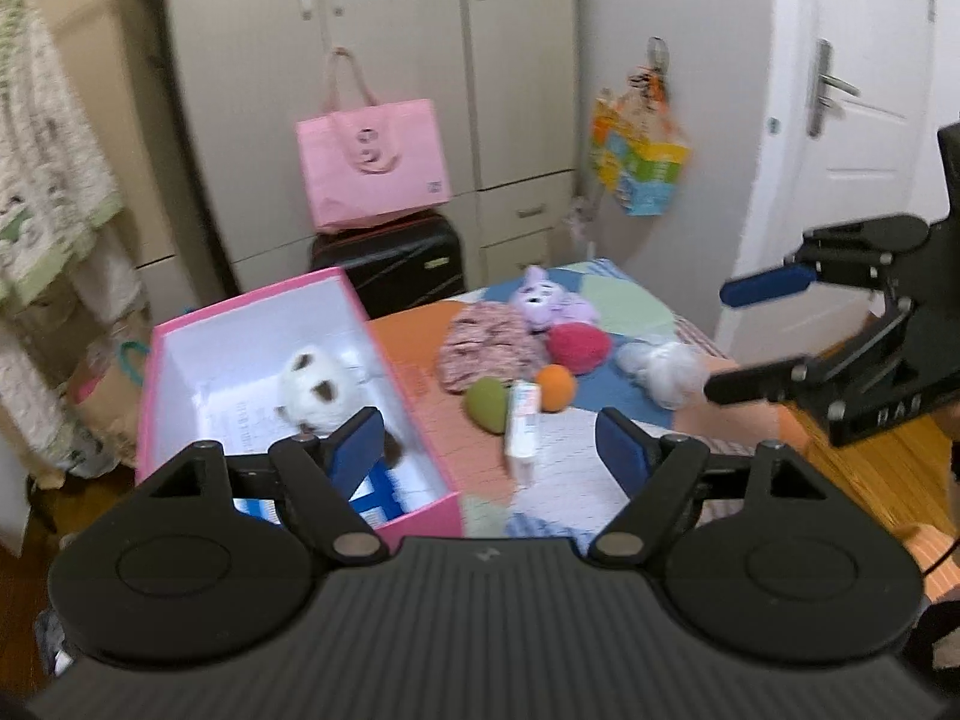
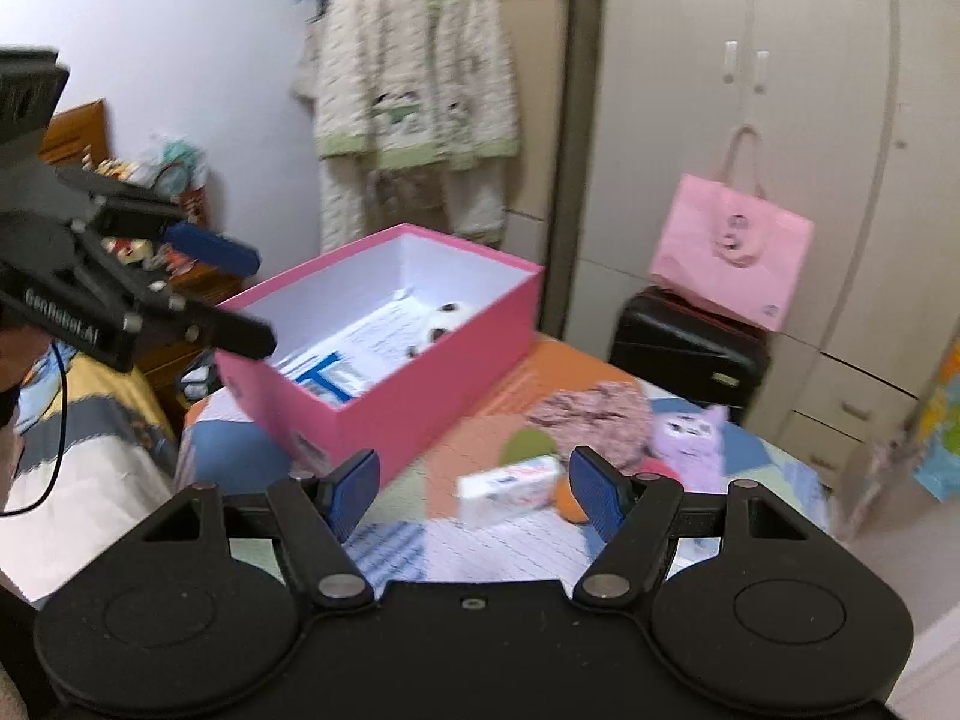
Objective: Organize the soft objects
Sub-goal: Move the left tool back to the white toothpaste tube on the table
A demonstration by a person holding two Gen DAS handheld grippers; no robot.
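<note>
- Pink box (image 1: 180, 360), rigid card, at the bed's (image 1: 564, 468) far-left corner; fluffy panda plush (image 1: 312, 390) inside.
- Left gripper (image 1: 489, 438), right gripper (image 2: 474, 486): fingers wide, empty.
- Only the left view shows the white fluffy bundle (image 1: 660, 366).

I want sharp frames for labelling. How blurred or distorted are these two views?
Left wrist view: the toys beside the pink box are smeared, and the wardrobe bows from the fisheye. Right wrist view: the white carton is smeared, corners dark.

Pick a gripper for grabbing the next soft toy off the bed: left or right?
Right, probably. The right gripper is open, empty, and looks straight over the pile: purple plush, orange ball. The left gripper, also open and empty, sits by the pink box, which already holds the white plush.
</note>
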